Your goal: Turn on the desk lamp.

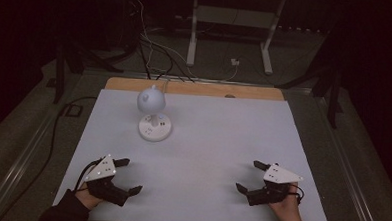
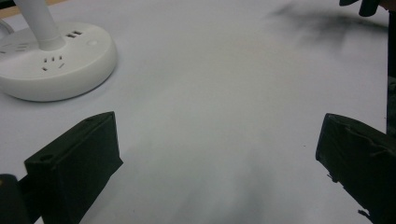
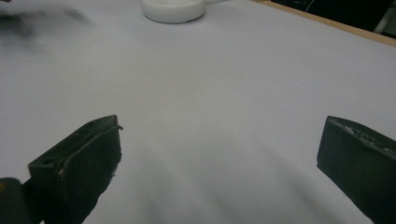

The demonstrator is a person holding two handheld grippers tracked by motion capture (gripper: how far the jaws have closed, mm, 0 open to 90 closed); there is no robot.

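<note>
A white desk lamp (image 1: 152, 108) with a round base carrying sockets (image 2: 56, 60) stands on the white table sheet (image 1: 208, 136) toward the far left. Its base edge (image 3: 173, 11) sits at the top of the right gripper view. My left gripper (image 1: 131, 176) rests near the front left of the sheet, jaws wide apart and empty, and its own view (image 2: 217, 149) has bare sheet between the jaws. My right gripper (image 1: 249, 176) lies at the front right, also open with nothing between its jaws (image 3: 219, 149). Both point inward toward the middle.
A wooden table edge (image 1: 195, 88) runs along the back of the sheet. Cables (image 1: 156, 53) trail on the floor behind, and a white frame stand (image 1: 232, 27) is farther back. Dark stands flank the table.
</note>
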